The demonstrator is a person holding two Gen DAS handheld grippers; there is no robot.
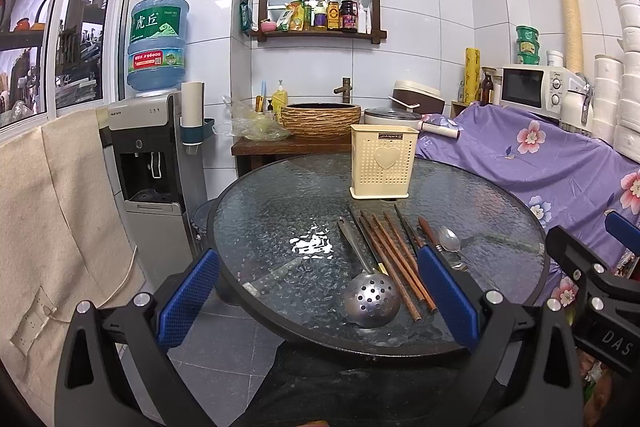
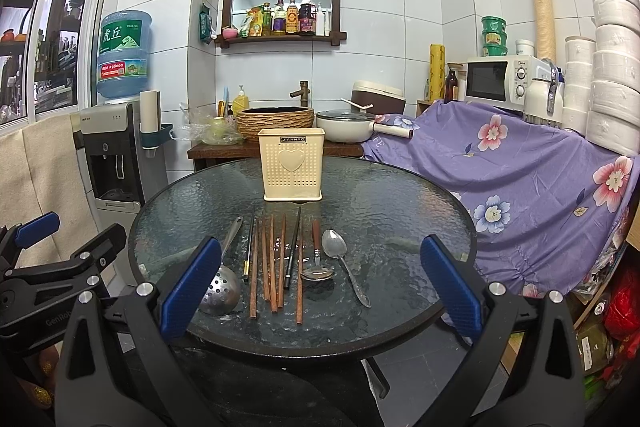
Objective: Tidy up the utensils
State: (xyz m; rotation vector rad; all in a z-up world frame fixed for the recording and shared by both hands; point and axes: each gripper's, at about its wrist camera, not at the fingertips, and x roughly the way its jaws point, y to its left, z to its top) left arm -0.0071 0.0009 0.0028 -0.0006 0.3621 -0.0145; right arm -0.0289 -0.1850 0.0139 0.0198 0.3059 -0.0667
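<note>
Cream plastic holder [image 2: 292, 165], perforated, heart on its front, upright at the far middle of a round glass table [image 2: 400, 195]. Nearer than the holder, side by side: slotted ladle [image 2: 220, 291] leftmost, black chopsticks [image 2: 249, 247], brown chopsticks [image 2: 272, 263], wood-handled spoon [image 2: 317, 259], steel spoon [image 2: 344, 263] rightmost. Left gripper [image 1: 320, 291] and right gripper [image 2: 320, 287] both hang over the table edge nearest the camera, jaws wide, holding nothing, well short of the holder.

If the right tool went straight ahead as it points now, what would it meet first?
Probably the cream perforated plastic utensil holder at the far side of the round glass table; the right tool seems to pass over the utensils, though height is unclear.
</note>
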